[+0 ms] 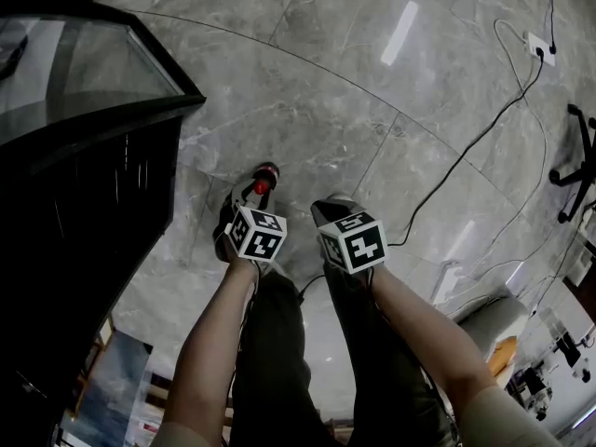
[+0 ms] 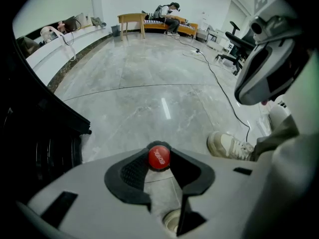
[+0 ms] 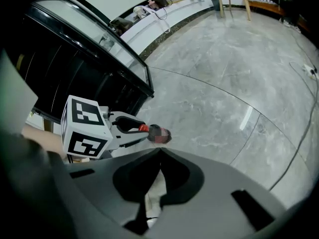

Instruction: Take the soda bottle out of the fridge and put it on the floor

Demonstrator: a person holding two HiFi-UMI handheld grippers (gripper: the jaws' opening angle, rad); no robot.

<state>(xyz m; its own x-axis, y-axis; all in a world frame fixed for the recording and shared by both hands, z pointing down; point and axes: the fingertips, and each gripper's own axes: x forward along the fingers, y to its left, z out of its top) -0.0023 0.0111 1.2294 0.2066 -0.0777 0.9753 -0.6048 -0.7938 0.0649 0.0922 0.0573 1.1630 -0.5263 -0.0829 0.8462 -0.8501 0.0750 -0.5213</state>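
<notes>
The soda bottle [image 1: 266, 169] hangs over the marble floor, dark with a red cap [image 2: 159, 158]. My left gripper [image 1: 259, 187] is shut on it at the cap, and the body points away from the jaws, mostly hidden behind them. In the right gripper view the red cap [image 3: 144, 128] shows at the left gripper's tips. My right gripper [image 1: 329, 209] is beside it on the right, its jaws shut and empty [image 3: 159, 151]. The black fridge [image 1: 88, 147] with its glass door stands to the left.
Black cables [image 1: 484, 133] run across the floor to a power strip [image 1: 540, 47]. An office chair base [image 1: 577, 166] is at the right edge. My shoe [image 2: 230, 146] is near the left gripper. A wooden table [image 2: 132, 19] and a seated person [image 2: 169, 15] are far off.
</notes>
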